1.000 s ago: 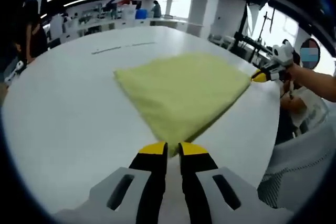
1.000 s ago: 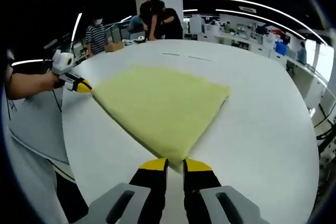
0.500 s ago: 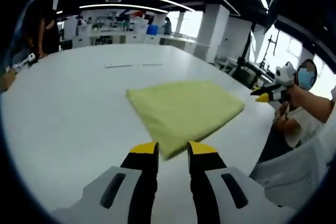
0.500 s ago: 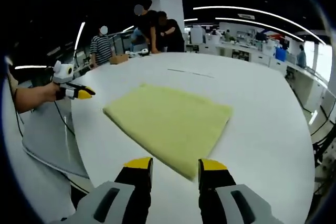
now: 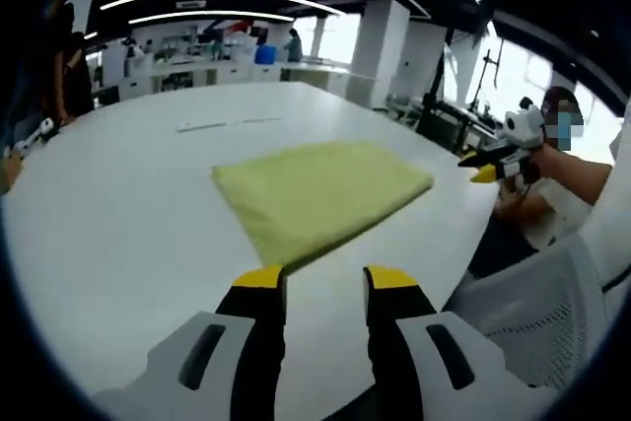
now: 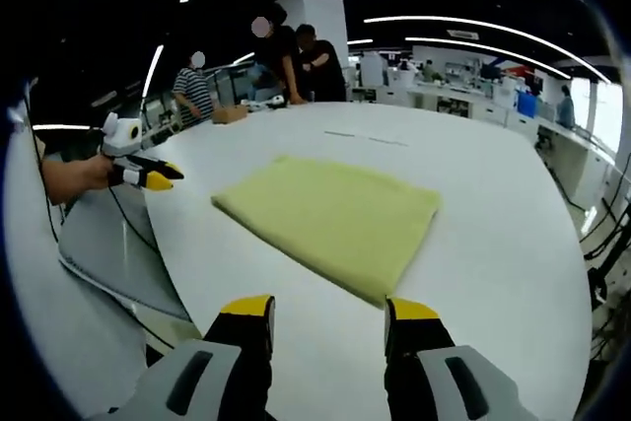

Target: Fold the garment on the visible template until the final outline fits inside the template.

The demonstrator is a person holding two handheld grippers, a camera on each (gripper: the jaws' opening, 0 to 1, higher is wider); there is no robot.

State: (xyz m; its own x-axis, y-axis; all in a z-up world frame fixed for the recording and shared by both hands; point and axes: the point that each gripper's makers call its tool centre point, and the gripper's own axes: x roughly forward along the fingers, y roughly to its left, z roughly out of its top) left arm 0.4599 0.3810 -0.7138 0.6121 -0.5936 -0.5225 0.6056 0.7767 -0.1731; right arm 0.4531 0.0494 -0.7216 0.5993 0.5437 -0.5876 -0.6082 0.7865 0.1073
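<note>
A folded yellow-green garment [image 5: 315,192] lies flat on the white table [image 5: 118,204]; it also lies mid-table in the right gripper view [image 6: 330,219]. My left gripper [image 5: 322,281] is open, held back from the garment's near corner, with nothing between its jaws. My right gripper [image 6: 330,311] is open too, drawn back from the cloth's near edge. Off the table's edge, each gripper appears in the other's view: the right gripper [image 5: 480,165] and the left gripper [image 6: 153,175]. No template outline can be made out under the cloth.
Faint marks [image 5: 222,124] lie on the table beyond the garment. Several people [image 6: 281,51] stand at the far side of the table. A person's arm [image 5: 592,170] holds the right gripper, with a mesh chair [image 5: 542,303] beside it. Workbenches line the back of the room.
Both grippers let go of the garment's corners, opened, and drew back from the cloth. The garment now lies flat and free on the table.
</note>
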